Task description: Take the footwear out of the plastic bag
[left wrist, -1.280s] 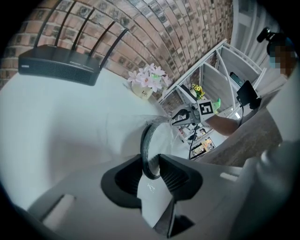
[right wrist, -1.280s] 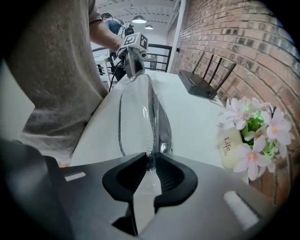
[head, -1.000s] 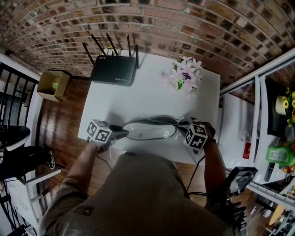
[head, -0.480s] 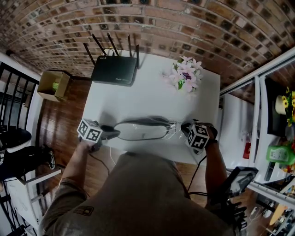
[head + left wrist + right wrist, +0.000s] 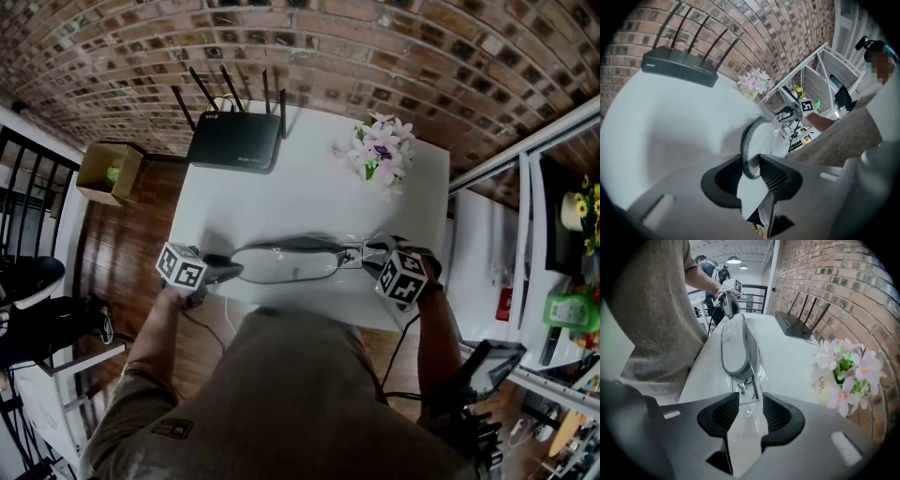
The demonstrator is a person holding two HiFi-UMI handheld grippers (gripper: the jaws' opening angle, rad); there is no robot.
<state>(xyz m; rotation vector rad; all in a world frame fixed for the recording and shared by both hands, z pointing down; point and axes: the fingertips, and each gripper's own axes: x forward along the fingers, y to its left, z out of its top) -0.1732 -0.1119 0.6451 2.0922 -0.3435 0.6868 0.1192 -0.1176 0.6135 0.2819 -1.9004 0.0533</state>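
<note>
The footwear (image 5: 281, 264) is lying lengthwise along the near edge of the surface (image 5: 309, 202), its right end sitting in the plastic bag (image 5: 352, 255). The router (image 5: 234, 142) is standing at the far left and the flowers (image 5: 380, 150) at the far right. A cardboard box (image 5: 108, 173) is resting on the floor (image 5: 122, 253), left of the surface.

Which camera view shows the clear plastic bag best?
The right gripper view: the plastic bag is close, its clear film glinting round the shoe's end. The head view shows only faint shine; the left gripper view, a small far glimpse.
</note>
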